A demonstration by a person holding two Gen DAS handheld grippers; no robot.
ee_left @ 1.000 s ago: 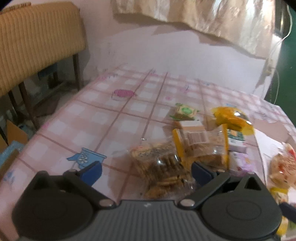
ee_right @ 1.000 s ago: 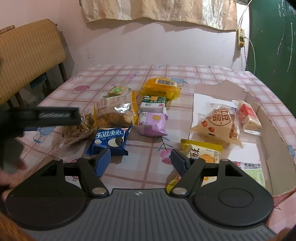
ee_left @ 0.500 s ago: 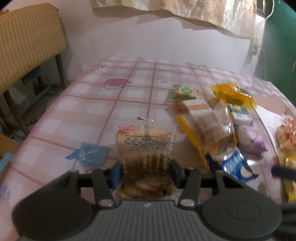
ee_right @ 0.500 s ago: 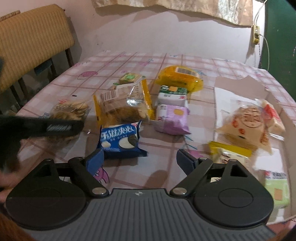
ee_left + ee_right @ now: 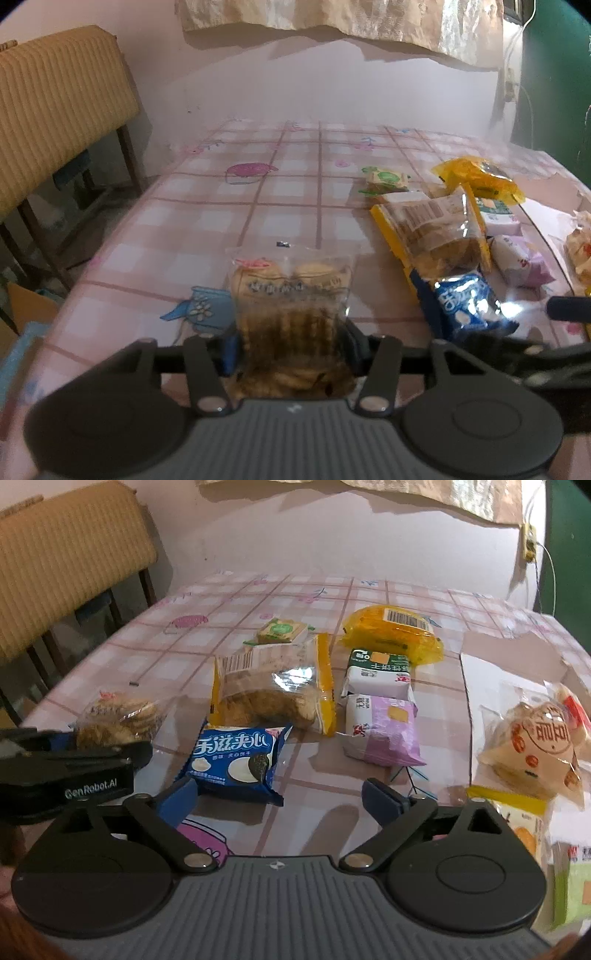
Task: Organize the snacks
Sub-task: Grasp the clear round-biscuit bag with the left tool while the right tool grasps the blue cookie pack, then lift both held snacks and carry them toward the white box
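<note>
The clear cookie bag (image 5: 291, 295) is clamped at its near end between the pads of the left gripper (image 5: 290, 350), at the near left of the checked table (image 5: 207, 221). It is judged light and crinkly, with a slippery film and brittle biscuits inside, so a firm squeeze could crack them; the sides of the stacked rows, where it is held now, are judged the better place than the loose sealed edge.

The right gripper (image 5: 280, 794) is held with its jaws spread wide and nothing between them, just short of the blue sandwich-biscuit pack (image 5: 236, 762), which lies just right of the cookie bag. That pack is judged light, flat and slick, best taken across its short width.

Just beyond the blue pack, touching it, lies the yellow-edged cracker bag (image 5: 273, 686), with a purple packet (image 5: 380, 731) and a green-and-white packet (image 5: 376, 675) to its right. Farther off are seen a small green packet (image 5: 280, 632) and a yellow bag (image 5: 395, 637).

Well to the right of the cookie bag a flattened cardboard box (image 5: 498, 664) holding a pale bun bag (image 5: 535, 746) is seen. These crowded packs are judged the main obstacle to a carry rightward.
</note>
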